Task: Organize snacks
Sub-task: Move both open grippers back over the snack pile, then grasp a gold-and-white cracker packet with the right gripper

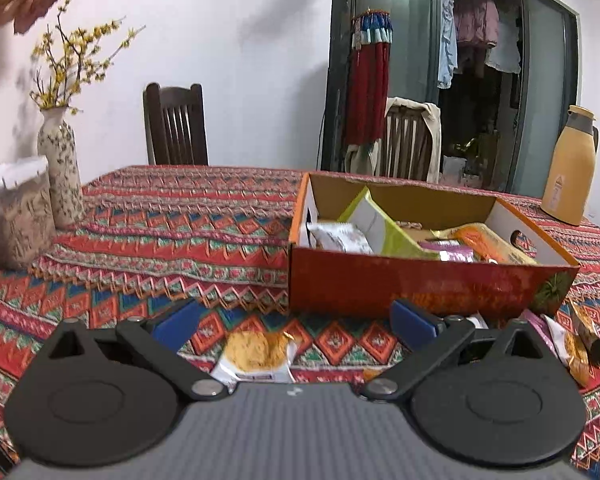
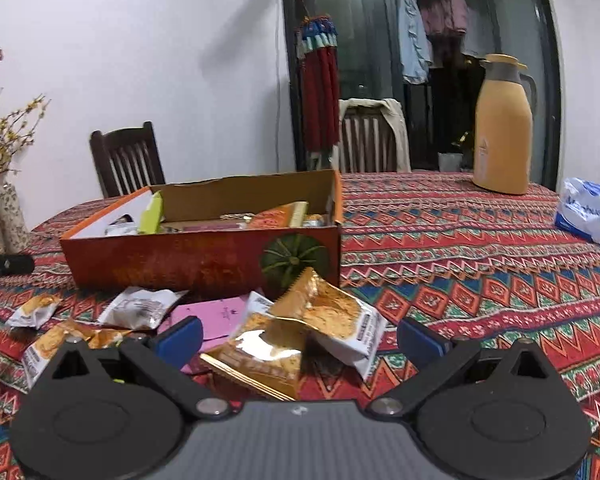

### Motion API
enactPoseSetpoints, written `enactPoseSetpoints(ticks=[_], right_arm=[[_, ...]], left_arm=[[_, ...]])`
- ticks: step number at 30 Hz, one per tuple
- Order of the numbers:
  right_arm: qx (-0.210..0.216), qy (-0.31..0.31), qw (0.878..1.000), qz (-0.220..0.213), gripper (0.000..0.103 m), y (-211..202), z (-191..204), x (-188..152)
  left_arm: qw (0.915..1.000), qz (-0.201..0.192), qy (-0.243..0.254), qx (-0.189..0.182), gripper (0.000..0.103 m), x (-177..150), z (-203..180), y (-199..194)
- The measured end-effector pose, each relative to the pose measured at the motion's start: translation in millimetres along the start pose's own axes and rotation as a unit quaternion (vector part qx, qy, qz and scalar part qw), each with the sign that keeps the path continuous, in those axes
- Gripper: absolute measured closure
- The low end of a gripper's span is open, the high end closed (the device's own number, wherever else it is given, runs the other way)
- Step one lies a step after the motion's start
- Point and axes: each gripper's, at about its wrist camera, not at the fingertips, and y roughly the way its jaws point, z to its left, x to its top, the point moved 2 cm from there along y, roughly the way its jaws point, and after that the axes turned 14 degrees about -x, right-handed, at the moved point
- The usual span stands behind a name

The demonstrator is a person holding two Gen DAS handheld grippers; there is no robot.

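1. Table (image 1: 160,208), patterned cloth.
2. Box (image 1: 420,284), open, holding several packets.
3. Jug (image 2: 502,128), far right of the box.
4. Loose snacks (image 2: 320,320) piled just before the box.
5. Left gripper (image 1: 296,324): fingers apart above one packet (image 1: 256,356).
6. Right gripper (image 2: 300,338): fingers apart, empty, over the pile.

We see a red tablecloth (image 2: 460,240) banded with blue, green and orange zigzags and diamonds, an orange-red box (image 2: 204,256) (a green pumpkin printed on it), a mustard-yellow flask (image 2: 502,128) and a pink packet (image 2: 216,316).
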Motion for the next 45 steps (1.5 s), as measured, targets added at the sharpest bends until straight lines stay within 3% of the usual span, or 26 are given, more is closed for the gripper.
enactPoseSetpoints(ticks=[17, 31, 45], right_arm=[[-0.025, 0.003, 0.999, 0.030, 0.000, 28, -1, 6], [-0.041, 0.031, 0.991, 0.124, 0.000, 89, -26, 18], [-0.079, -0.021, 0.989, 0.127, 0.000, 100, -12, 17]], left_arm=[[0.9997, 0.007, -0.018, -0.013, 0.000, -7, 5, 13], [0.9996, 0.012, -0.020, -0.013, 0.000, -8, 6, 17], [0.9994, 0.015, -0.030, -0.011, 0.000, -9, 9, 18]])
